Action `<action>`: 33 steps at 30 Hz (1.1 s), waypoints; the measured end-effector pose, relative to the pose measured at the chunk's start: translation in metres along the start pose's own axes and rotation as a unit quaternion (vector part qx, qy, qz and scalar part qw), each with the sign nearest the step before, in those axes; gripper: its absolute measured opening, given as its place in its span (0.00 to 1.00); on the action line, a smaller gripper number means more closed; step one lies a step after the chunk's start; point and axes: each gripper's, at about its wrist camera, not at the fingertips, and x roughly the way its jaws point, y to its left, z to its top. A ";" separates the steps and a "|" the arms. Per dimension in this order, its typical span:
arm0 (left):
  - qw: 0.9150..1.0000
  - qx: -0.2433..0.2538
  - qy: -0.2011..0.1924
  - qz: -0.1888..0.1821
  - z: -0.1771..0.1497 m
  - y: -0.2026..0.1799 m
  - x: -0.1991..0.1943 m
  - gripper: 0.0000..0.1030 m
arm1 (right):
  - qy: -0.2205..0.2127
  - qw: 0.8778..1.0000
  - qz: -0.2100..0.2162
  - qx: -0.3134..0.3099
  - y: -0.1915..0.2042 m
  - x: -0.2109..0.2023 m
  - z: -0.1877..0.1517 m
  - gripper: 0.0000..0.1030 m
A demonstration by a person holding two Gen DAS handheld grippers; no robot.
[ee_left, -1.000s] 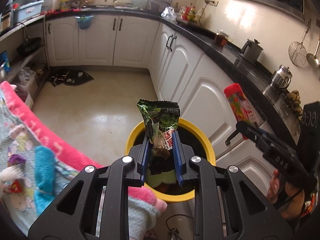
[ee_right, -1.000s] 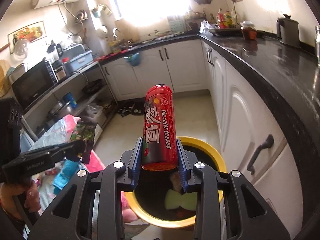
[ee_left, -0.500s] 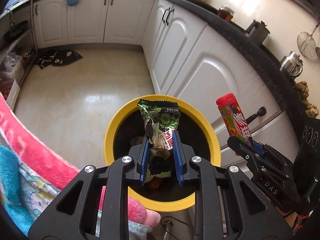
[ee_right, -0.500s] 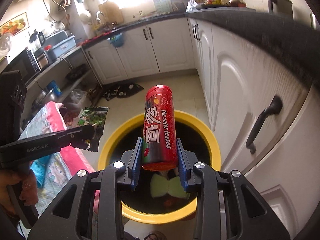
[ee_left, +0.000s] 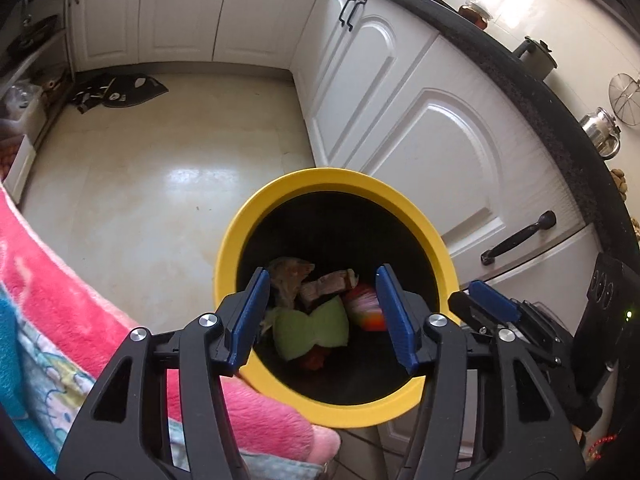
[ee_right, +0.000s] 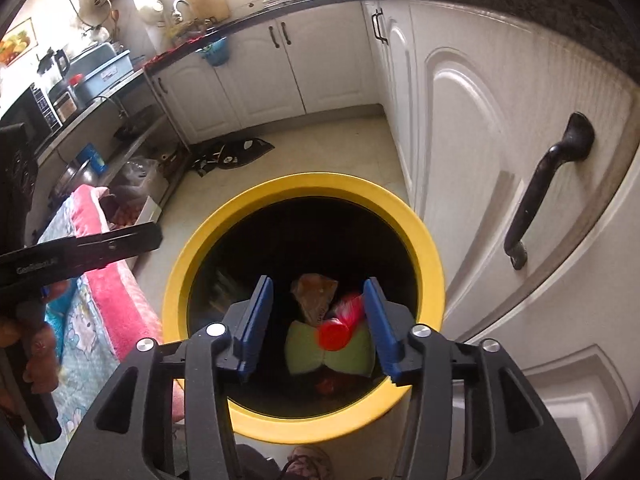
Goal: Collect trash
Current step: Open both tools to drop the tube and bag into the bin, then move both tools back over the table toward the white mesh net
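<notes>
Hovering side by side over the yellow-rimmed trash bin (ee_left: 335,411), the left gripper (ee_left: 320,316) and the right gripper (ee_right: 318,322) both have their blue-padded jaws spread wide and carry nothing — a pose judged to place each release point directly above the opening. Inside the bin lie the collected items: a red snack tube (ee_right: 340,328), blurred as if falling, a pale green pad (ee_left: 310,330) and crumpled wrappers (ee_left: 290,278). The bin stands on the tiled floor between white cabinets (ee_left: 440,132) and a pink blanket (ee_left: 80,280) — near both hands.
</notes>
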 end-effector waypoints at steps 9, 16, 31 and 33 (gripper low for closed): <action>0.999 0.001 -0.024 0.023 -0.009 0.000 -0.021 0.70 | -0.021 1.000 0.001 0.008 0.003 -0.017 0.006 0.56; 0.996 0.006 -0.064 0.056 -0.015 0.001 -0.053 0.90 | -0.041 0.999 -0.002 0.003 0.007 -0.032 0.008 0.65; 0.991 -0.003 -0.108 0.084 -0.043 0.009 -0.109 0.90 | -0.072 0.997 -0.007 -0.023 0.035 -0.059 0.009 0.79; 0.990 -0.007 -0.112 0.088 -0.050 0.013 -0.119 0.90 | -0.078 0.997 0.001 -0.029 0.042 -0.065 0.008 0.81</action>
